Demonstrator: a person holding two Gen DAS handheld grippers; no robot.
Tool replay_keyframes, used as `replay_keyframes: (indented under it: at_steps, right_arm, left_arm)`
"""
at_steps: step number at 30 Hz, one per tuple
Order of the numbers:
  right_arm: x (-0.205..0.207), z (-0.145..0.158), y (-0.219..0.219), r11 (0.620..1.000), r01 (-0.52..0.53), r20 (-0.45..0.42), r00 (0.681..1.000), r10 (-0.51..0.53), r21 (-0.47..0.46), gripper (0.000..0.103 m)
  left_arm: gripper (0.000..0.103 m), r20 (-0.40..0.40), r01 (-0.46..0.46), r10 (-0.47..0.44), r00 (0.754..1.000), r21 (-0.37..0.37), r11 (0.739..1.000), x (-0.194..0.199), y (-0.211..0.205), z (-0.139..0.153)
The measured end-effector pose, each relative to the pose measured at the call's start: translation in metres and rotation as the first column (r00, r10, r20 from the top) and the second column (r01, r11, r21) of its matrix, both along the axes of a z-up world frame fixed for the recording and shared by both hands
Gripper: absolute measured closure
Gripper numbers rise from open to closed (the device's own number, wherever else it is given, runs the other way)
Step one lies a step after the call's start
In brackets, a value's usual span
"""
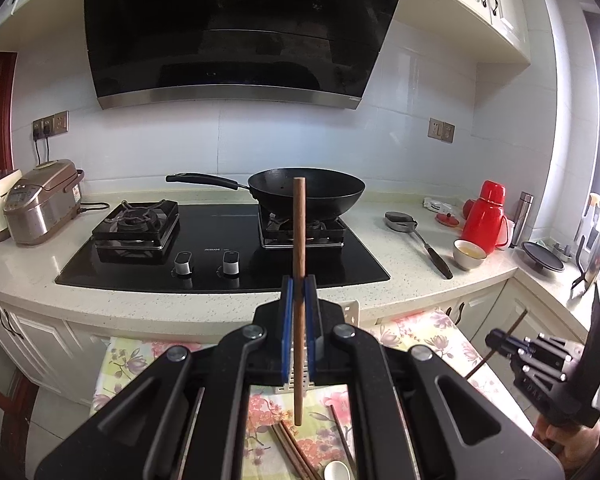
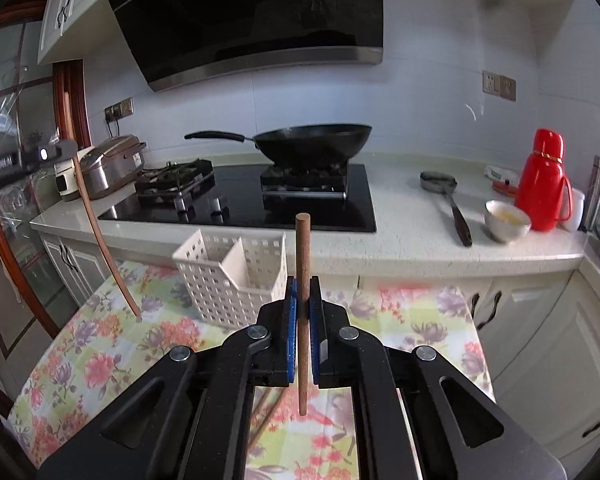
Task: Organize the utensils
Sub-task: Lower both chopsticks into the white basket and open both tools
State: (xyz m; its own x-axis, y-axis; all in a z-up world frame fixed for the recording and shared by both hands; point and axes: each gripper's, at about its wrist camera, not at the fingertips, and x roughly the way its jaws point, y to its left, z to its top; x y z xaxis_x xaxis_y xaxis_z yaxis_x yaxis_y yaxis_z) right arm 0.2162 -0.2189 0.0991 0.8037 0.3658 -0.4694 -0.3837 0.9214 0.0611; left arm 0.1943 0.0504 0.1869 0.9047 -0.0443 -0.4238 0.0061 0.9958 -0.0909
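— Chopsticks first: what is each hand carrying?

— The left gripper point(image 1: 299, 288) is clamping one brown wooden chopstick point(image 1: 299, 280) between its blue pads, jaws almost fully closed. The stick is standing upright, round and smooth, its blunt top poking well above the fingers and its lower end hanging over the floral tablecloth point(image 1: 432, 332).

— And the other side?

— The right gripper point(image 2: 303, 300) is pinching a second chopstick point(image 2: 302, 280) the same way, upright, jaws nearly shut on it. It is looking the same: plain reddish-brown wood with a flat top.

— Where is the rest lying?

— More chopsticks point(image 1: 292, 448) and a white spoon point(image 1: 336, 470) are lying loose on the cloth below the left gripper. A white perforated basket point(image 2: 228, 276) with a divider is sitting on the cloth near the counter edge, just beyond the right gripper.
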Motion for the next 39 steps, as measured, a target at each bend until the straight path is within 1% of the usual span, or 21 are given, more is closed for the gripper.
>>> replay_keyframes:
  at_steps: [3,8,11,13,16,19,22,28,36,39]
  right_arm:
    - [0.013,0.024,0.007,1.000,-0.012,0.019,1.000,0.012,0.001,0.097]
    - [0.038,0.066,0.026,0.999,-0.035,0.048,0.998,0.035,0.002,0.097]
    - [0.053,0.086,0.037,0.998,-0.056,0.057,0.997,0.055,0.014,0.097]
    - [0.062,0.095,0.045,0.998,-0.060,0.067,0.996,0.059,0.017,0.097]
    - [0.078,0.100,0.057,0.997,-0.069,0.062,0.996,0.067,0.023,0.097]
    - [0.091,0.099,0.067,0.996,-0.081,0.057,0.995,0.079,0.029,0.097]
    - [0.104,0.094,0.075,0.996,-0.085,0.042,0.996,0.084,0.028,0.097]
    - [0.122,0.073,0.088,0.995,-0.099,-0.004,0.995,0.099,0.011,0.097]
    - [0.136,0.045,0.101,0.994,-0.108,-0.069,0.992,0.107,-0.009,0.097]
    - [0.139,0.034,0.108,0.993,-0.117,-0.098,0.989,0.113,-0.035,0.097]
  left_arm:
    - [0.097,0.003,0.009,-0.009,1.000,-0.009,1.000,0.010,0.001,0.003]
    - [0.097,0.033,0.003,-0.003,0.999,-0.007,1.000,0.032,0.000,0.016]
    - [0.097,0.053,-0.001,0.002,0.999,-0.018,1.000,0.049,0.001,0.025]
    - [0.097,0.065,-0.003,0.004,0.998,-0.021,1.000,0.061,0.002,0.030]
    - [0.097,0.077,-0.007,0.009,0.997,-0.030,1.000,0.079,0.003,0.032]
    - [0.097,0.075,-0.011,0.013,0.997,-0.036,0.999,0.093,0.006,0.028]
    - [0.097,0.054,-0.018,0.020,0.998,-0.039,0.999,0.109,0.007,0.016]
    - [0.097,-0.003,-0.022,0.022,1.000,-0.037,0.999,0.133,0.009,-0.014]
    - [0.097,-0.060,-0.018,0.016,0.998,-0.027,0.999,0.144,0.008,-0.047]
    - [0.097,-0.084,-0.007,0.006,0.996,-0.016,1.000,0.147,0.006,-0.057]
